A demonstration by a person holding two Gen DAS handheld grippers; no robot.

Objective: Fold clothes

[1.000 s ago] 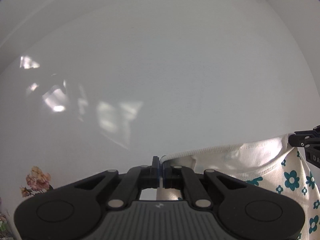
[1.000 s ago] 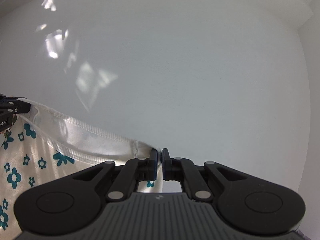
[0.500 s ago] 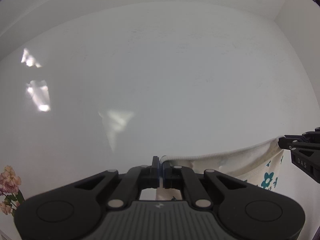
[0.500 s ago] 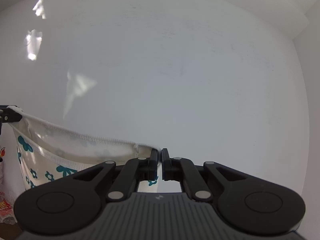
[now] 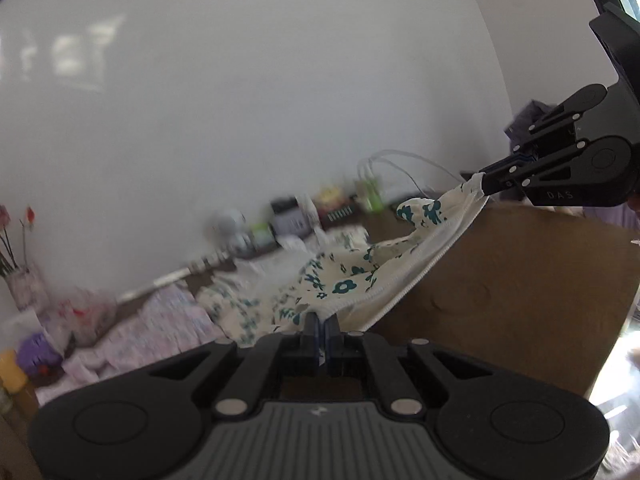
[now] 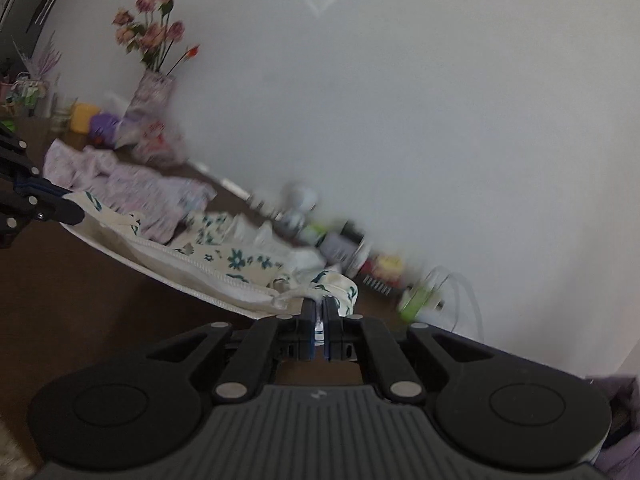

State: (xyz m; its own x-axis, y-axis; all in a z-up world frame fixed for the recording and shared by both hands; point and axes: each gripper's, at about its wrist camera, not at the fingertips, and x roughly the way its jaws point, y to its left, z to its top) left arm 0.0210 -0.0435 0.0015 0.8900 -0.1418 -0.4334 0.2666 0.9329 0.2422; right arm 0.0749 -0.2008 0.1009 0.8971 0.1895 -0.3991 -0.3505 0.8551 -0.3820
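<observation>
Spreading step: garment hem is clenched by left gripper and right gripper; laying flat on table is judged next.

Row of small bottles and boxes along the white wall: smeared by motion blur, labels unreadable, kinds not tellable.
Pale lilac patterned cloth on the brown table: blurred, print indistinct.
White garment with teal flowers: far end blurred; near corners hidden between closed fingertips.
Vase of pink flowers: soft, detail lost.
Right black two-finger gripper: body cut off by the left view's edge.
</observation>
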